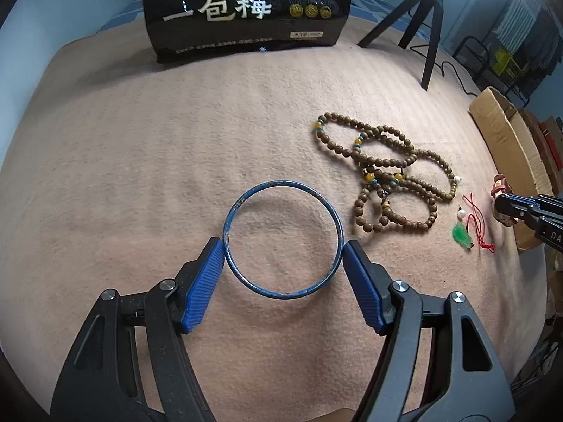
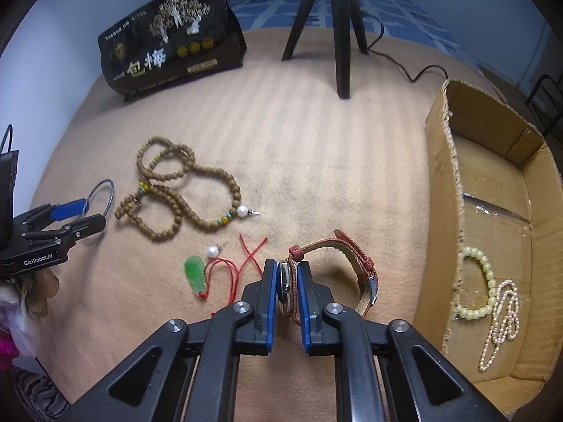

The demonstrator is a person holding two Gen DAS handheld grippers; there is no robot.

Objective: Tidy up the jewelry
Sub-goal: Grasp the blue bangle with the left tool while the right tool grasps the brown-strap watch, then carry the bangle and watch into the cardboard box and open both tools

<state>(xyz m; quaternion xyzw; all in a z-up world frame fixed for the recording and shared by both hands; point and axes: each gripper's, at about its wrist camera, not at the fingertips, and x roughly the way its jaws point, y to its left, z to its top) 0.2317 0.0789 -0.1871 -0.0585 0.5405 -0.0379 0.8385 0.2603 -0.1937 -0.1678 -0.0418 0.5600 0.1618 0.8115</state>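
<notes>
My left gripper (image 1: 283,258) is shut on a blue bangle (image 1: 281,292), its pads touching the ring's two sides above the beige blanket; the bangle also shows in the right wrist view (image 2: 100,197). My right gripper (image 2: 285,277) is shut on a wristwatch (image 2: 352,256) with a red-brown strap, its case edge-on between the pads. A long brown bead string (image 1: 383,172) lies on the blanket, also seen in the right wrist view (image 2: 183,193). A green pendant on red cord (image 2: 197,274) and a pearl earring (image 2: 212,250) lie beside it.
An open cardboard box (image 2: 440,176) stands at the right and holds a pale green bead bracelet (image 2: 487,281) and a pearl chain (image 2: 503,320). A black snack bag (image 1: 246,7) and a black tripod (image 2: 341,35) stand at the back.
</notes>
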